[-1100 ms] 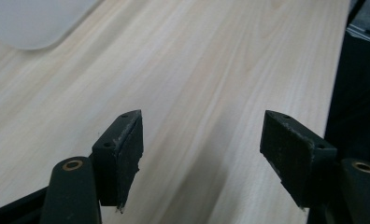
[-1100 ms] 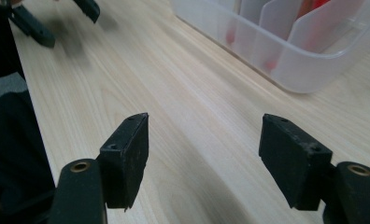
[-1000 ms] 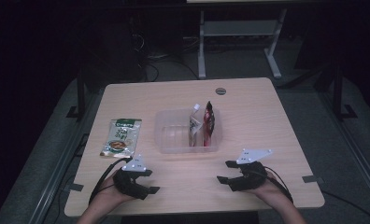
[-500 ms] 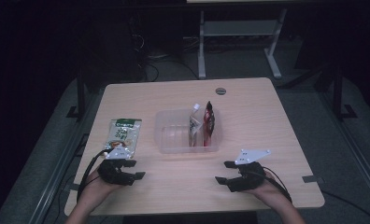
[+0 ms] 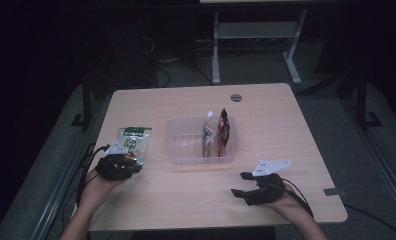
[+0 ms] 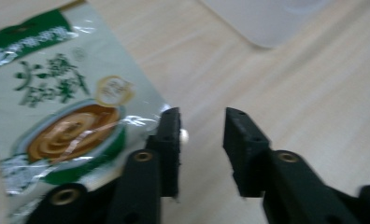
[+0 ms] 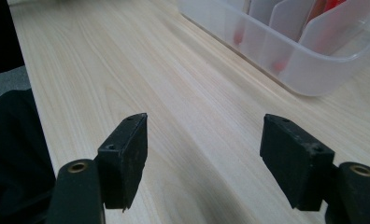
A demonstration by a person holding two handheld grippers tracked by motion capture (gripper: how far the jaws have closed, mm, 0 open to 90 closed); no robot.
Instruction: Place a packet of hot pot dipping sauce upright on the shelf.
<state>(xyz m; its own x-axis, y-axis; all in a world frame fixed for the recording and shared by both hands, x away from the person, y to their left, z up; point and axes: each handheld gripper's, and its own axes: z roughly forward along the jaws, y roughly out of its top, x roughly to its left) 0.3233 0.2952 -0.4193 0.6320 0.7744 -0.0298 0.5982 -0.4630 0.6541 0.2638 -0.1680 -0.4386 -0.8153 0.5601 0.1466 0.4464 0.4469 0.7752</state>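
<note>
A green-and-silver snack packet (image 5: 133, 142) lies flat near the table's left edge. My left gripper (image 5: 127, 160) is at its near end. In the left gripper view the packet (image 6: 66, 107) lies beside the left jaw and its corner touches that jaw. The left gripper's (image 6: 202, 135) jaws have just been closing; bare wood shows in the narrow gap between them. My right gripper (image 5: 238, 184) rests open at the front right, and in its own view (image 7: 204, 149) nothing lies between the jaws.
A clear plastic bin (image 5: 186, 147) with dividers stands mid-table, holding an upright red packet (image 5: 224, 131) and a pale packet (image 5: 207, 132). Its wall (image 7: 286, 70) is ahead of the right gripper. A round cable port (image 5: 236, 97) sits near the far edge.
The left hand has moved leftward and away from the front edge to the packet's near end, and its jaws have narrowed. The right hand has not moved.
</note>
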